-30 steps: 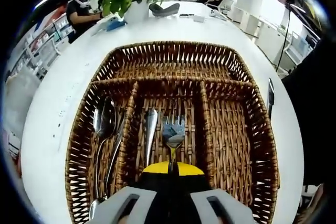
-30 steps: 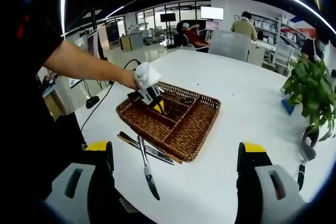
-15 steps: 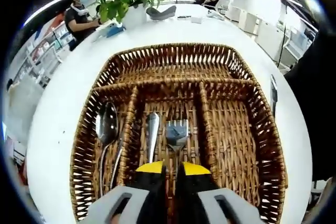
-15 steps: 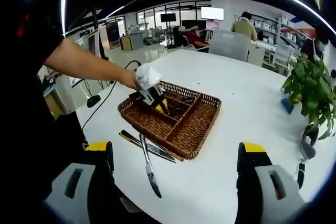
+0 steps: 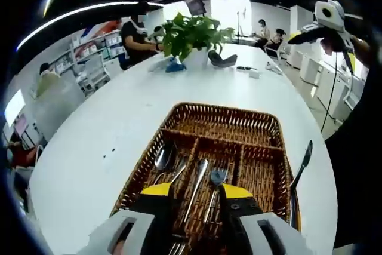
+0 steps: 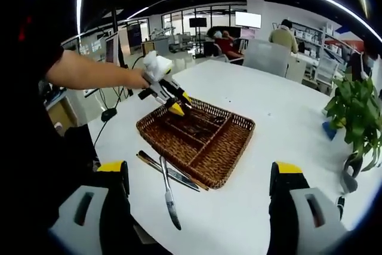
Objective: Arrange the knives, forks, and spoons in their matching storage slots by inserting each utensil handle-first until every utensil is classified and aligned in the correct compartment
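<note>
No brand, label or writing can be read on anything here.

In the left gripper view, the left gripper (image 5: 194, 198) rises from 6 o'clock with its yellow-tipped jaws parted and nothing between them, above the near edge of the wicker basket (image 5: 253, 119). The basket sits on the white table (image 5: 113, 123) and has one long compartment across its far end and three lengthwise slots. The slot toward 9 o'clock holds two spoons (image 5: 161, 158). The middle slot holds two forks (image 5: 213, 183), though their outlines are partly hidden by the jaws, so the count there is uncertain. The slot toward 3 o'clock looks bare. One knife (image 5: 300, 165) lies on the table just beside the basket's 3 o'clock rim. A potted plant (image 5: 194, 37) stands at 12 o'clock at the table's far end.

In the right gripper view, the right gripper (image 6: 200, 195) has its jaws spread wide apart at 6 o'clock, holding nothing. Three knives lie on the table touching or just beside the basket's near edge at 7 o'clock: two lying together along the rim, one angled across them toward 6 o'clock. The left gripper appears at 11 o'clock over the basket's far corner, held by a person's hand (image 6: 134, 77).
</note>
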{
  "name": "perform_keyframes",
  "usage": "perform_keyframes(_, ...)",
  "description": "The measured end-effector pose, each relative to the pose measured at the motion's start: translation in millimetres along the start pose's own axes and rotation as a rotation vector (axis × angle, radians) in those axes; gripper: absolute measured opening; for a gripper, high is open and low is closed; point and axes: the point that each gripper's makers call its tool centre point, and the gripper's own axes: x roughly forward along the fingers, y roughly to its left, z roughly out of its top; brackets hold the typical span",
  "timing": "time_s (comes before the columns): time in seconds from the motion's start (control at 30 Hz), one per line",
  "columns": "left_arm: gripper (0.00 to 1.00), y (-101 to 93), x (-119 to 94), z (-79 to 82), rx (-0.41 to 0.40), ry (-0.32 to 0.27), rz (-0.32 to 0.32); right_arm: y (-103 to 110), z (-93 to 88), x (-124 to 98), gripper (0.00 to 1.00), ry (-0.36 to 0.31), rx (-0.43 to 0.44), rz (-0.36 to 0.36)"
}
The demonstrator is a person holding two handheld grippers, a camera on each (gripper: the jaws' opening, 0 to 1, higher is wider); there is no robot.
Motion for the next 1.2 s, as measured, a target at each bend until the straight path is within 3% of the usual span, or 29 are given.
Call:
perform_keyframes(0.1, 0.42, 2.3, -23.3, -2.8, -0.016, -0.028, 0.053, -0.9, 0.7, 3.3, 0.99, -0.003, -0.008, 0.002)
perform_keyframes(0.27, 0.48, -3.1, -68.2, -5.4, -0.142, -0.105, 0.116, -4.6, 2.2, 8.5, 0.99, -0.018, -0.01, 0.007)
perform_keyframes(0.37, 0.54, -3.0, -86.7, -6.8, -0.15, -0.137, 0.182, -8.4, -1.6, 12.4, 0.99, -0.014, -0.012, -0.003)
perform_keyframes(0.5, 0.65, -21.1, -113.0, -6.6, -0.171, -0.166, 0.225, -7.0, -0.3, 14.2, 0.99, -0.016, -0.011, 0.006)
perform_keyframes(0.6, 0.79, -28.8, -131.7, -9.9, -0.198, -0.17, 0.272, -5.6, 1.4, 14.7, 0.99, -0.018, -0.024, 0.01)
perform_keyframes(0.7, 1.0, -30.7, -152.3, -14.6, -0.23, -0.166, 0.354, -4.4, 4.7, 14.7, 0.99, -0.028, -0.025, 0.012)
perform_keyframes(0.77, 1.0, -30.7, -168.1, -19.5, -0.234, -0.158, 0.408, -3.2, 6.3, 15.2, 0.99, -0.03, -0.03, 0.013)
perform_keyframes(1.03, 1.0, -68.4, -205.3, -9.0, -0.246, -0.221, 0.427, 1.4, 8.6, 8.2, 0.99, -0.041, -0.047, 0.007)
perform_keyframes(1.2, 1.0, -83.1, -218.4, -8.1, -0.232, -0.222, 0.441, 2.1, 8.7, 1.8, 0.99, -0.045, -0.054, -0.004)
